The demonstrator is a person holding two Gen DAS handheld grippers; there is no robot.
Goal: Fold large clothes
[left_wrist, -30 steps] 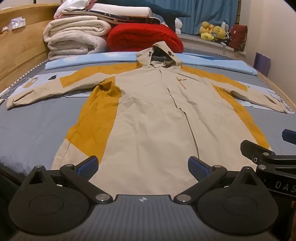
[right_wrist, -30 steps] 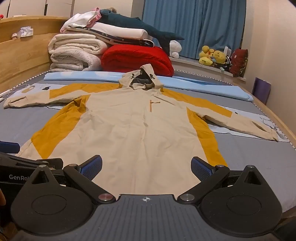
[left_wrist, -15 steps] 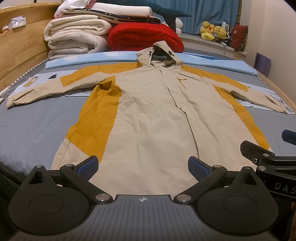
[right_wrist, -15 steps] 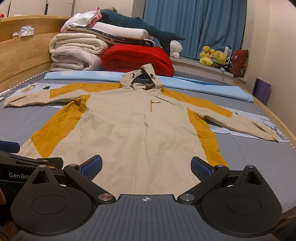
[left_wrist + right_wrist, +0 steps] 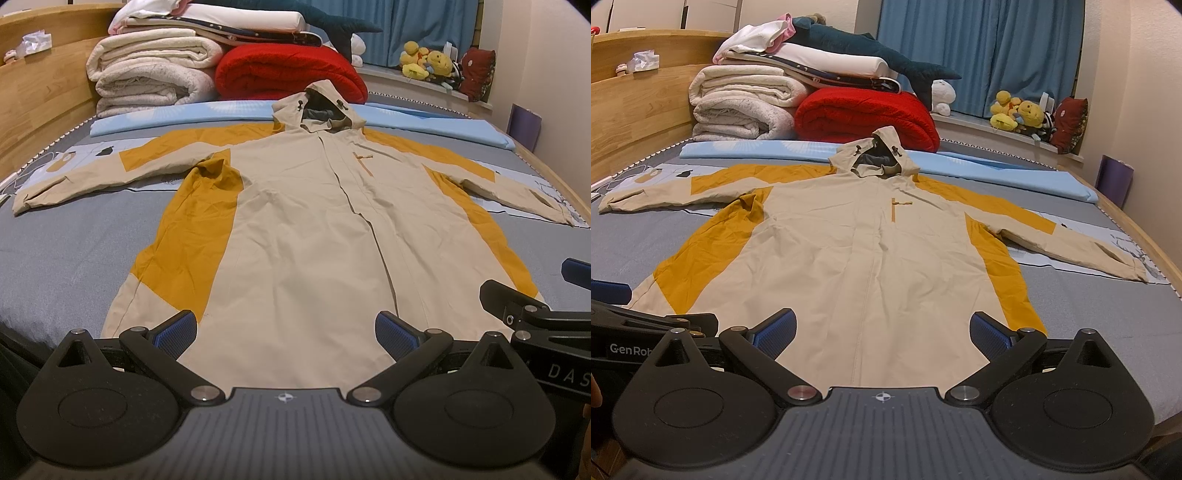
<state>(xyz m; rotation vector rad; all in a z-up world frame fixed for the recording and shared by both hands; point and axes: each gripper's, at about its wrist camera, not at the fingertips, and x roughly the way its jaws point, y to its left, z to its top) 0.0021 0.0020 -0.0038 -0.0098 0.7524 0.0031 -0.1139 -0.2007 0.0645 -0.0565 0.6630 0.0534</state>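
A large beige and mustard hooded coat [image 5: 303,229] [image 5: 871,251] lies flat on the grey bed, front up, both sleeves spread wide, hood toward the far end. My left gripper [image 5: 286,328] hovers open just above the coat's bottom hem, left of centre, nothing between its blue pads. My right gripper [image 5: 882,330] is open too, over the hem toward the right side. Each gripper shows at the edge of the other's view: the right one [image 5: 535,314] and the left one [image 5: 646,321].
Folded white quilts [image 5: 742,103], a red blanket [image 5: 864,118] and a shark plush [image 5: 871,55] are stacked at the far end. A light blue pad [image 5: 979,166] lies behind the hood. A wooden headboard [image 5: 40,92] runs along the left; plush toys [image 5: 1019,114] sit on the sill.
Both grippers have edged slightly, so the view shifts a little. The coat has not moved and both stay open.
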